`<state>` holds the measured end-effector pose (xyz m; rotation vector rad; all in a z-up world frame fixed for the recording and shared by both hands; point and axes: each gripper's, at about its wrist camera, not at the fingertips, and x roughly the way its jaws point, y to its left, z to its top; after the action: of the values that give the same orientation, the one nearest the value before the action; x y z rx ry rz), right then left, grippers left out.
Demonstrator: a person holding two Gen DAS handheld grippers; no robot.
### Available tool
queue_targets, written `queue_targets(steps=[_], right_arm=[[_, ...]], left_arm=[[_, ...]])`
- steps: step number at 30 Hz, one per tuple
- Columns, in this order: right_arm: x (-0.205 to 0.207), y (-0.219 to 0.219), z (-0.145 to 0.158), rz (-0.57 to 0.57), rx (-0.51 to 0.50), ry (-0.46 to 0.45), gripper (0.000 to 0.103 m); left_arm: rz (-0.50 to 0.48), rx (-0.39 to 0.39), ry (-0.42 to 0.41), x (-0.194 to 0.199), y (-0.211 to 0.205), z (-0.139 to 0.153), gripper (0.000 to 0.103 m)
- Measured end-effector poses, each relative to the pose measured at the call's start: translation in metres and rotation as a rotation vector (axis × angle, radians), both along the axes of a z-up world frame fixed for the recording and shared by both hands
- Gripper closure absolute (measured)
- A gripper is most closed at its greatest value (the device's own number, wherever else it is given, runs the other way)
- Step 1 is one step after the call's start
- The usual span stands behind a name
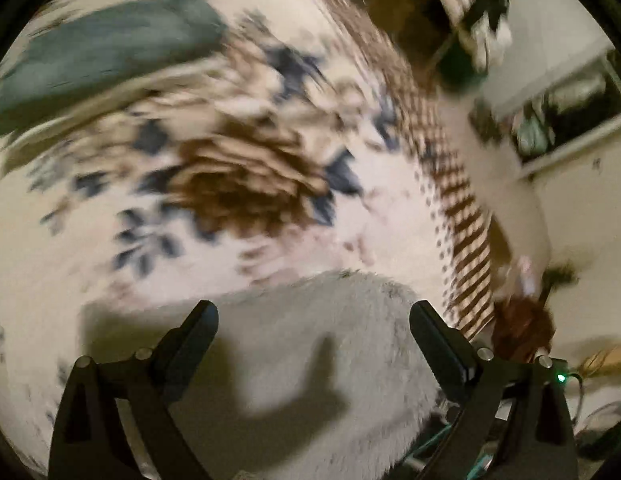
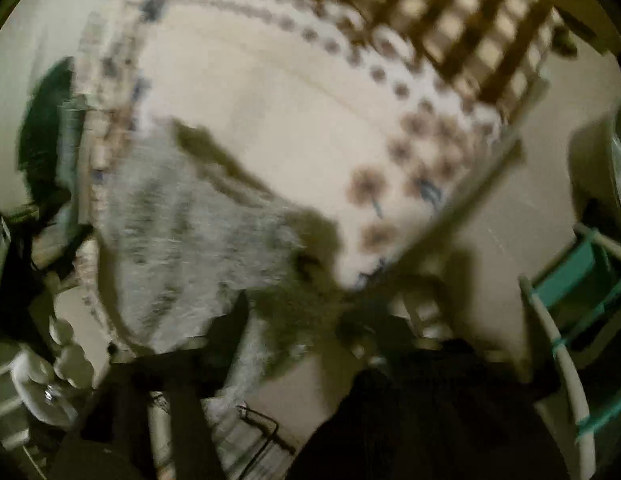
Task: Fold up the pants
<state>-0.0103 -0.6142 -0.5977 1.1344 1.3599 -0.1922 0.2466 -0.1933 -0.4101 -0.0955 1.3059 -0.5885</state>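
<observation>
Light grey fuzzy pants (image 1: 310,344) lie on a floral bedspread (image 1: 230,168), right under my left gripper (image 1: 312,316), which is open and empty above the cloth. In the right wrist view the same grey pants (image 2: 182,248) lie at the bed's near corner. That view is heavily blurred. My right gripper (image 2: 302,320) shows only as dark shapes at the bottom, with one finger (image 2: 234,320) against the grey cloth. I cannot tell whether it is open or shut.
A dark teal pillow (image 1: 102,60) lies at the far left of the bed. The bed's checked border (image 1: 462,216) runs along its right edge, with floor and furniture beyond. A teal and white chair (image 2: 582,320) stands right of the bed corner.
</observation>
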Motion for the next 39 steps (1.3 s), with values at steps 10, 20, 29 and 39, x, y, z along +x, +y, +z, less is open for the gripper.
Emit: queue_targets(steps=[10,20,29,39], right_arm=[[0.022,0.044,-0.088,0.088,0.345,-0.167,0.001],[0.021,0.050,-0.084,0.140,0.353,-0.219,0.000],[0.037,0.071,-0.043,0.209,0.213,-0.227,0.062],[0.039,0.067,0.053,0.217,0.189,-0.319,0.067]], left_arm=[[0.334,-0.046,0.128,-0.088,0.150,-0.089,0.000],[0.405,-0.340,0.198,-0.097,0.156,-0.129,0.000],[0.328,-0.393,0.087,-0.095,0.141,-0.078,0.061],[0.314,-0.492,-0.002,-0.070,0.147,-0.008,0.063]])
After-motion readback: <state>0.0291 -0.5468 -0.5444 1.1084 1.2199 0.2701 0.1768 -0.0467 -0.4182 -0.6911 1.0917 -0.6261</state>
